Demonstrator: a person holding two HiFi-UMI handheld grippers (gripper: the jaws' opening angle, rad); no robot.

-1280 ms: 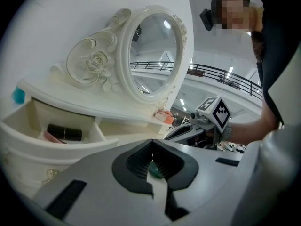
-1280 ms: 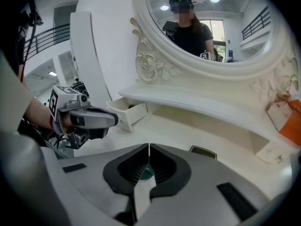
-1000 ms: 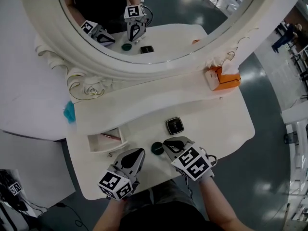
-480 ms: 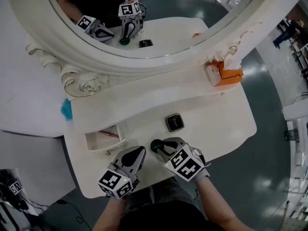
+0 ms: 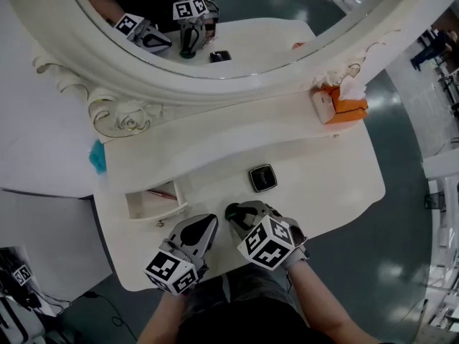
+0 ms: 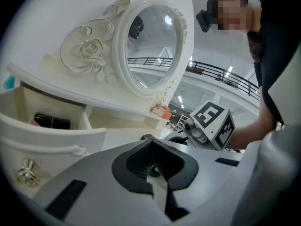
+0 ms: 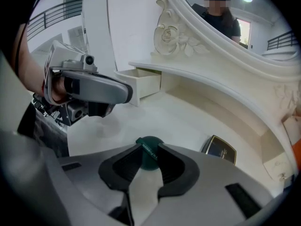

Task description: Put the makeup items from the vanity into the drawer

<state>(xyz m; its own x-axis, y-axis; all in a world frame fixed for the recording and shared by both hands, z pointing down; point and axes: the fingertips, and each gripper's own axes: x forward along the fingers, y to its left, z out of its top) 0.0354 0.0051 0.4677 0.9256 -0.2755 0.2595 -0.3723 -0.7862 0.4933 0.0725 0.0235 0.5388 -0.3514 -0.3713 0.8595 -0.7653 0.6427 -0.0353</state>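
**A:** Where is the right claw?

**B:** It is down at the front of the tabletop, tilted steeply over the green jar. Its jaws have just been opening. The gap is narrow and the jar sits right between the tips. I can't see the pads pressing on it.

**A:** Is the jar lifted?

**B:** No, it stands on the tabletop near the front edge, just right of the left claw's tips.

**A:** And the left claw?

**B:** It is just beside the right one and points nearly level. Its jaws are together with nothing in them.

**A:** Any other makeup?

**B:** A black square compact lies flat a little behind the jar, apart from it.

**A:** The drawer?

**B:** It is pulled open at the left of the tabletop, just behind the left claw. A black tube lies inside.

**A:** Anything else?

**B:** An orange tissue box stands on the raised ledge at the right. Above it is the oval mirror, which reflects both claws.
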